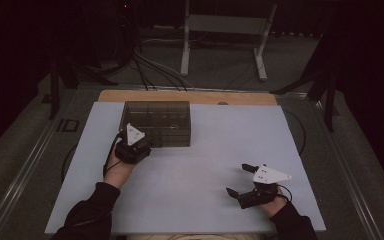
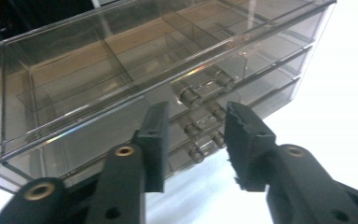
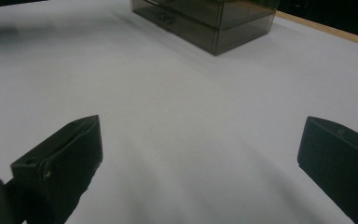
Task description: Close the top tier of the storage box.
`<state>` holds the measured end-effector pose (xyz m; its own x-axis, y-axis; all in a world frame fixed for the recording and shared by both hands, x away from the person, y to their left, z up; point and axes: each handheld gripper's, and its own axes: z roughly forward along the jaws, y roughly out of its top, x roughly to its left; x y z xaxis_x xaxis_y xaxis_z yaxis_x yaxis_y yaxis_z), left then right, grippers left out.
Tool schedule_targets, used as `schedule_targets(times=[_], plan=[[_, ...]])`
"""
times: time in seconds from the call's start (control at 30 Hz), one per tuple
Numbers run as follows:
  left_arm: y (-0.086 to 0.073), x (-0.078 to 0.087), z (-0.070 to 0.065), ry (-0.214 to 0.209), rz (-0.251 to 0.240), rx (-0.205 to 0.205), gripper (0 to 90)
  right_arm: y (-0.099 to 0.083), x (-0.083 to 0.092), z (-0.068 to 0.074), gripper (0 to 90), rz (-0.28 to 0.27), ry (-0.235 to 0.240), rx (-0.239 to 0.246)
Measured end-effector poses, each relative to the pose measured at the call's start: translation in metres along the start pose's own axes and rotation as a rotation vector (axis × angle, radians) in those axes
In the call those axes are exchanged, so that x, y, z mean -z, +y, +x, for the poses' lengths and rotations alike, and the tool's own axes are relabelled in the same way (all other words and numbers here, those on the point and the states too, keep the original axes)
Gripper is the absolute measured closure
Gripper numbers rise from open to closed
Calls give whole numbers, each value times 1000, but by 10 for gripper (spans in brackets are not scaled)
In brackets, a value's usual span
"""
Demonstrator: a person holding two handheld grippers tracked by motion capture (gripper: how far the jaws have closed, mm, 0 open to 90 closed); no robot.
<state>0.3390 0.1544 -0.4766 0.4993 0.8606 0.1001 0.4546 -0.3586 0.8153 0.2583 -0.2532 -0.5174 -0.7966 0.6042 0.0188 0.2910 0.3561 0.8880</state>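
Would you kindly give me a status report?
Left gripper open at drawer box handles. Right gripper open, idle on table. Nothing in the way.

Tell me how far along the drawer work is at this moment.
Done: all drawers of the smoky drawer box look closed. In hand: the left gripper sits open at the drawer handles, gripping none. The right gripper rests open on the white board. Whether a drawer remains to be pulled is unclear.
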Motion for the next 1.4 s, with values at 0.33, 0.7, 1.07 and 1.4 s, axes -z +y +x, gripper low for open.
schedule_targets(times=[0.33, 0.7, 1.07, 1.4], plan=[[2, -1, -5, -14, 35, -3, 358, 0, 0, 0, 0, -2, 0, -4], [7, -5, -7, -15, 88, 27, 105, -1, 0, -2, 0, -8, 5, -10], [12, 0, -7, -119, 90, 16, 0, -1, 0, -2, 0, -9, 8, -8], [13, 2, -6, -217, 110, 16, 0, 0, 1, -1, 0, -8, 2, 0]])
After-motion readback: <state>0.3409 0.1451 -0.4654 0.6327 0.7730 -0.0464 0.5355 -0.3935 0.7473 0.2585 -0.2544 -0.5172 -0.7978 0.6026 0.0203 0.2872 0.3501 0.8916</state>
